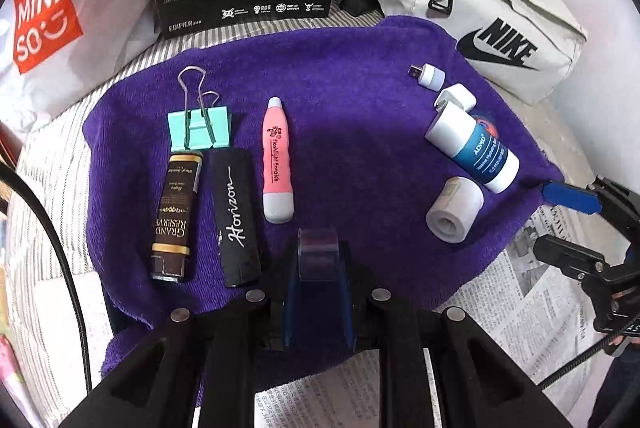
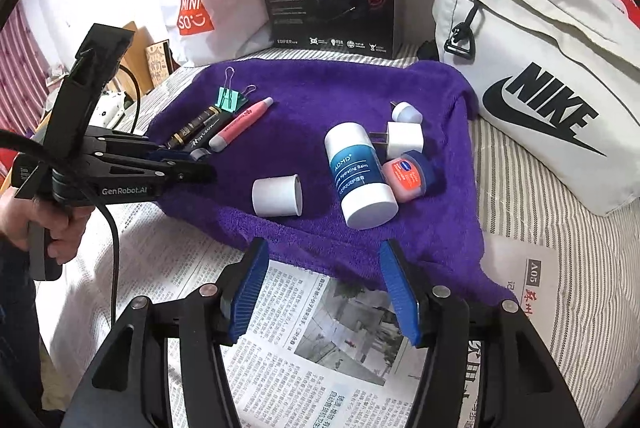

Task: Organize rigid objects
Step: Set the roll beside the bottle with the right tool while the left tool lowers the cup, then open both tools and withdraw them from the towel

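Left gripper [image 1: 318,260] pinching small clear cap [image 1: 318,254] (reddish tint); right gripper [image 2: 320,284] jaws spread, empty; purple towel [image 1: 352,115] centre bare.

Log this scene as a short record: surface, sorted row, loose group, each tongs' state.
surface: purple towel over newspaper
sorted row: mint binder clip, Grand Reserve tube, Horizon tube, pink flashlight earpick, side by side
loose group: balm stick, white cap, plug adapter, small jar
left tongs: shut on a small clear piece
right tongs: open, empty
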Tool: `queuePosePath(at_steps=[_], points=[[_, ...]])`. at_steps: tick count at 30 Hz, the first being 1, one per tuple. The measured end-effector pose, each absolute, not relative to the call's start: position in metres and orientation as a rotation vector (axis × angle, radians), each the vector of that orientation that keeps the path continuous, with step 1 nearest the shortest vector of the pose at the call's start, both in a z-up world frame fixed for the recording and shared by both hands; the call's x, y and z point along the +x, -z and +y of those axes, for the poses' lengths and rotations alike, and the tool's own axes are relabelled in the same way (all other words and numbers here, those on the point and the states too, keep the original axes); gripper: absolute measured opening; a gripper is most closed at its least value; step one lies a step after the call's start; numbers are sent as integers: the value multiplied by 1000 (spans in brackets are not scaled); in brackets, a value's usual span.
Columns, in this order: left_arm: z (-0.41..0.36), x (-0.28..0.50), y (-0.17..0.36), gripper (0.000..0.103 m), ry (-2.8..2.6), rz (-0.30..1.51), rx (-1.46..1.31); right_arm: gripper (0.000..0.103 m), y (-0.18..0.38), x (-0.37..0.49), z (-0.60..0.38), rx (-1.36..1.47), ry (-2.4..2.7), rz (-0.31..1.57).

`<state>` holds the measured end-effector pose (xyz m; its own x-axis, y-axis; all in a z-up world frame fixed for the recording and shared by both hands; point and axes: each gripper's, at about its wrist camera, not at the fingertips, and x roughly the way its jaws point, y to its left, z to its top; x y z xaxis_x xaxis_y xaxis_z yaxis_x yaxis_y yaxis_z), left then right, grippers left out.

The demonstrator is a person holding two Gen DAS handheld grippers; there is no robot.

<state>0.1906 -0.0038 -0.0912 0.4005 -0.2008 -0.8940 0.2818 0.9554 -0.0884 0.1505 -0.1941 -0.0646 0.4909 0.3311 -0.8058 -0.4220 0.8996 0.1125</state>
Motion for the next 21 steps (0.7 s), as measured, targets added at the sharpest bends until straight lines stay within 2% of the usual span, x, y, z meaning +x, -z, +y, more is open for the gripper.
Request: queuePosePath(at_steps=[3, 8, 15, 21], points=[[-6, 190, 91, 18, 300, 1115, 102, 63, 65, 149, -192, -110, -463, 943], [-4, 188, 91, 19, 299, 1115, 93, 64, 66, 146, -192, -111, -472, 928], [3, 182, 89, 29, 282, 1125, 49, 64, 64, 149, -200, -87, -436, 938], [6, 171, 78, 32, 264, 1116, 58, 66, 61, 152, -204, -57, -405, 925]])
